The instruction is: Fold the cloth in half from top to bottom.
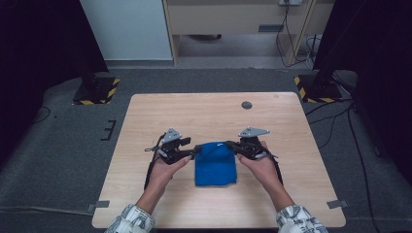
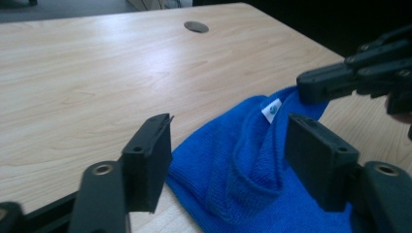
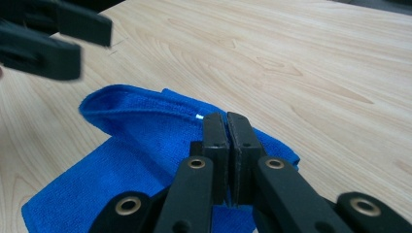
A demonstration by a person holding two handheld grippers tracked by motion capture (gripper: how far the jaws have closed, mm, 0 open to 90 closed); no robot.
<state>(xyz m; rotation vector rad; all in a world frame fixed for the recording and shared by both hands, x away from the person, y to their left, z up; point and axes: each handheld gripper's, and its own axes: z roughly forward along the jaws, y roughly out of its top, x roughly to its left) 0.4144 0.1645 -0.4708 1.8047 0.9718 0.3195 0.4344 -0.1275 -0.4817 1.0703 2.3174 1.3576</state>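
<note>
A folded blue cloth [image 1: 215,165] lies on the wooden table [image 1: 194,111], a little toward the front. Its far edge is lifted. My right gripper [image 1: 232,144] is shut on the cloth's far right corner; in the right gripper view its jaws [image 3: 227,119] press together on the blue fabric [image 3: 131,145] beside a small white label [image 3: 199,116]. My left gripper [image 1: 197,149] is at the far left corner. Its jaws [image 2: 228,145] stand open, with a raised fold of the cloth [image 2: 243,179] between them and neither pad pressing on it. The right gripper [image 2: 303,87] holds the corner beyond the fold.
A round cable hole [image 1: 247,105] sits near the table's far edge. Two dark stands with yellow-and-black bases [image 1: 97,90] [image 1: 316,87] flank the table's far corners on the grey carpet. Cables run along the floor at the right.
</note>
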